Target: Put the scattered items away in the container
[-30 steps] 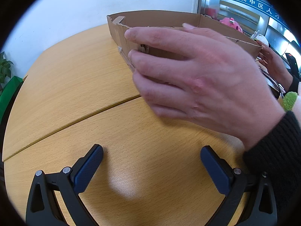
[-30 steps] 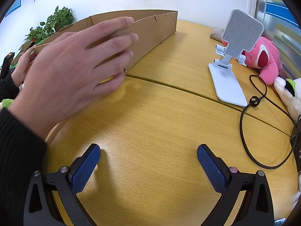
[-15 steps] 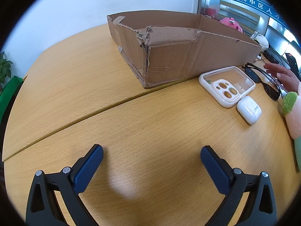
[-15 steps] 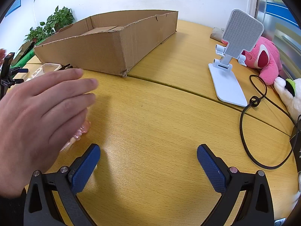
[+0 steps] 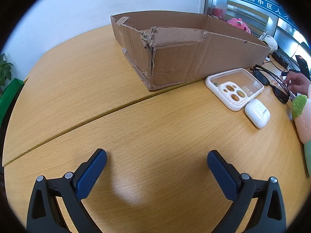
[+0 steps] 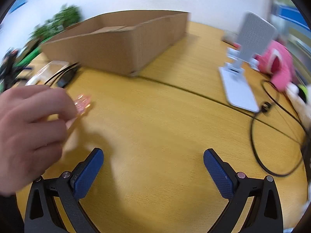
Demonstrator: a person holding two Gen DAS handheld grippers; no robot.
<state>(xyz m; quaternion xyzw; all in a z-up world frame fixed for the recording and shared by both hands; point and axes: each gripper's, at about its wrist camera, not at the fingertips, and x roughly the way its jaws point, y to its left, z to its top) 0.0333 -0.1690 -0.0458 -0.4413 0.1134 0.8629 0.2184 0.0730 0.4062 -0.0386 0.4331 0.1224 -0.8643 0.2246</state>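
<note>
A torn cardboard box (image 5: 184, 54) stands on the wooden table (image 5: 97, 89); it also shows in the right wrist view as the box (image 6: 116, 44). To its right lie a white phone case (image 5: 234, 89), a white earbud case (image 5: 257, 113) and black sunglasses (image 5: 272, 85). A person's hand (image 6: 29, 128) holds a small pink clear item (image 6: 82, 103) above the table. My left gripper (image 5: 156, 161) is open over bare wood. My right gripper (image 6: 153, 160) is open too, nothing between its fingers.
A white phone stand (image 6: 245, 64), a pink plush toy (image 6: 278, 66) and a black cable loop (image 6: 272, 136) sit at the right. A green and pink plush (image 5: 303, 120) lies at the table's right edge. Another hand (image 5: 295, 81) touches the sunglasses. The right wrist view is blurred.
The hand that covered the box has pulled away toward the near left and now pinches the pink item. The right wrist view has shifted and blurred; the left gripper has not moved.
</note>
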